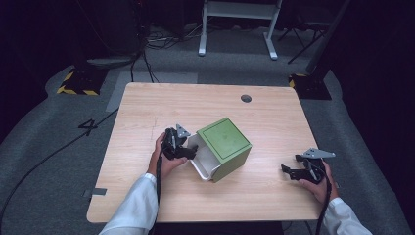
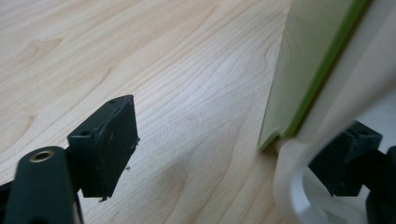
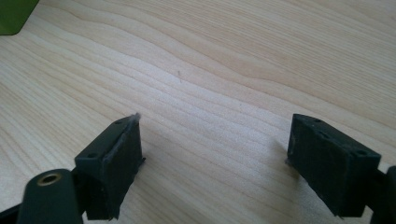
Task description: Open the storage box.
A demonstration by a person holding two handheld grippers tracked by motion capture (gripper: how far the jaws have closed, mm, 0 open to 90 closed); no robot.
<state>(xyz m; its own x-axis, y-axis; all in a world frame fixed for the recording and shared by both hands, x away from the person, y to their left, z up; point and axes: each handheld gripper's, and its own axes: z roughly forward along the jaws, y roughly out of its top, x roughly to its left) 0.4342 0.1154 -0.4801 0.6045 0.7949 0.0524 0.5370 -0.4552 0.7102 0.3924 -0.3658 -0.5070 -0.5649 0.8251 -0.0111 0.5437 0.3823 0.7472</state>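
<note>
My left gripper is at the open side of the green box mid-worktop. Its white drawer sticks out of the box toward my near-left. Left jaws are apart and straddle the drawer's wall: in the left gripper view one pad sits outside over bare wood, the other pad is inside, behind the white rim. Not clamped yet — visible gap on the outer side.

Key relation: the drawer's slide axis runs diagonally, from the box out toward my left hand. So any push or pull has to go along that line — going off-axis would probably skew the drawer or shove the whole box.

Right gripper is well apart from the box, parked near the worktop's right edge with jaws wide open over bare wood. In the right gripper view just a green corner of the box shows at top left. Left hand is clearly the nearer one; the right could brace the box's far side if it slides.
</note>
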